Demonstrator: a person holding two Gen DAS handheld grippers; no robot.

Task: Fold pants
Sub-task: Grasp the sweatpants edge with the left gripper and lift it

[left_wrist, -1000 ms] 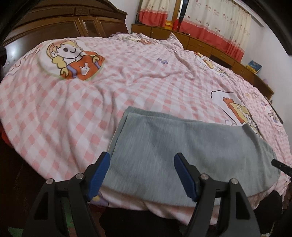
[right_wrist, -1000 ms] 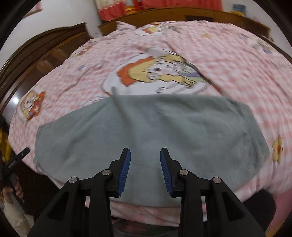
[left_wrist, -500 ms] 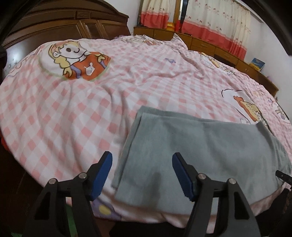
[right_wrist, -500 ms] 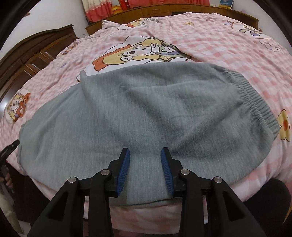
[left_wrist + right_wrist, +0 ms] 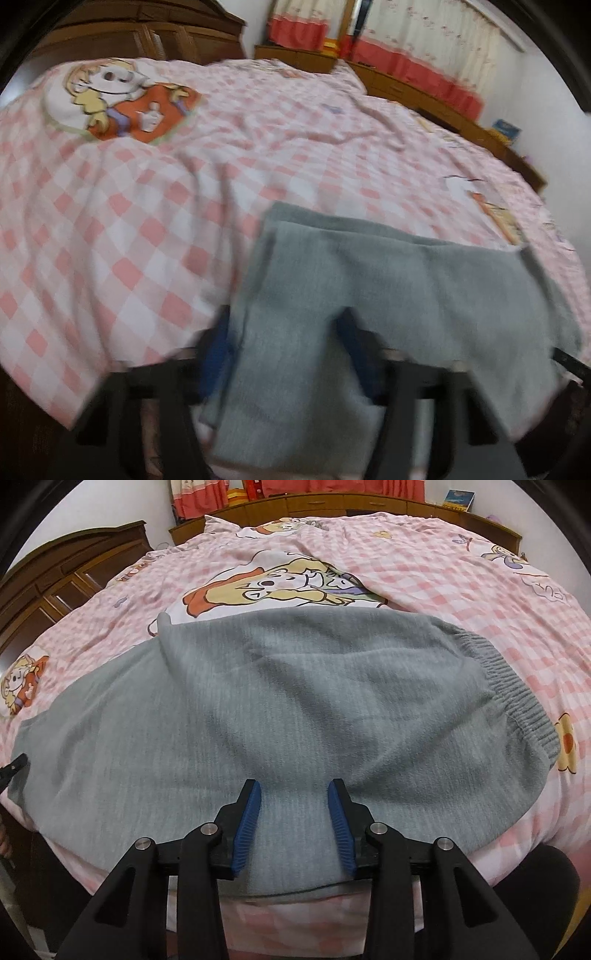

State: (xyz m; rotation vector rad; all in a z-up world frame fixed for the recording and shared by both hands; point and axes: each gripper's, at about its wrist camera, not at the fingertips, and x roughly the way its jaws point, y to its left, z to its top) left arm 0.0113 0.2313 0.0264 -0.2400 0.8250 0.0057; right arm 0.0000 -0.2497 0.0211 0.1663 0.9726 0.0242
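Right wrist view: grey pants [image 5: 280,716] lie lengthwise across the frame's lower middle on the pink checked bed [image 5: 443,579], legs already stacked; crosswise folds remain. Right gripper [image 5: 294,816] partly open, holding nothing; left gripper [image 5: 284,354] closing around the hem.

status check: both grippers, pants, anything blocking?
Left gripper closing around the pants leg end. Right gripper open over near edge. Nothing blocking.

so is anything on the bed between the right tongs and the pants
Nothing visible. The right tongs are open right over the near edge of the grey pants, with only bare fabric between the blue pads. The left tongs are closing with the pants' other end between them.
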